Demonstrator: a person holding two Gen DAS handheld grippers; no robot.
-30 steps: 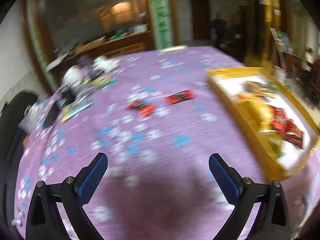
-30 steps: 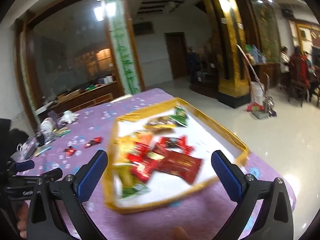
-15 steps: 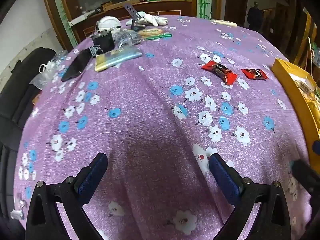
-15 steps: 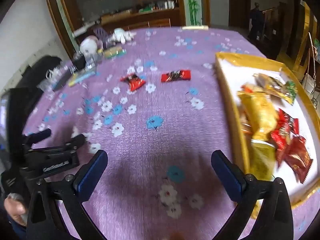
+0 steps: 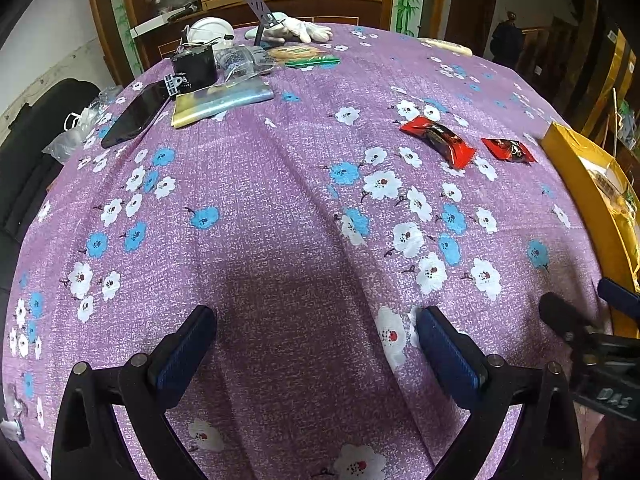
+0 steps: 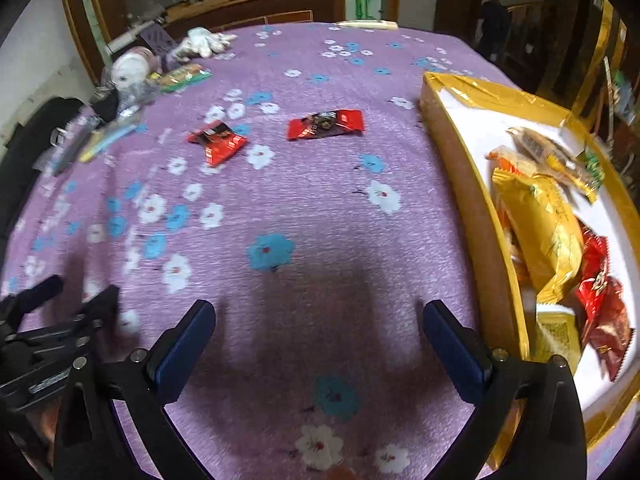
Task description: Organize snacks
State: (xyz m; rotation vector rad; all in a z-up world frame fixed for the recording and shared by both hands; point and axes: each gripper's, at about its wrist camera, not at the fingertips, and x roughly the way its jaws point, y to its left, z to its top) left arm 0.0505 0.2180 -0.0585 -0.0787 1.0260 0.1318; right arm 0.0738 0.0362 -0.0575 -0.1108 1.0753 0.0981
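Two red snack packets lie loose on the purple flowered tablecloth: a longer one (image 5: 438, 141) (image 6: 218, 145) and a shorter one (image 5: 507, 149) (image 6: 325, 124). A gold-rimmed tray (image 6: 454, 148) (image 5: 576, 168) at the right holds several gold and red snack packets (image 6: 548, 236). My left gripper (image 5: 316, 354) hovers open over bare cloth, well short of the packets. My right gripper (image 6: 318, 350) is open too, empty, just left of the tray's near wall. Each gripper shows at the edge of the other's view.
At the table's far left lie a black phone (image 5: 138, 114), a shiny foil pouch (image 5: 222, 102), a black box (image 5: 195, 68), a white glove (image 5: 298, 30) and a green packet (image 5: 312, 63). A black chair (image 5: 24, 152) stands at the left edge.
Both grippers swung left and tilted down toward the table. The tray slid to the right edge of both views, and the two red packets came nearer.
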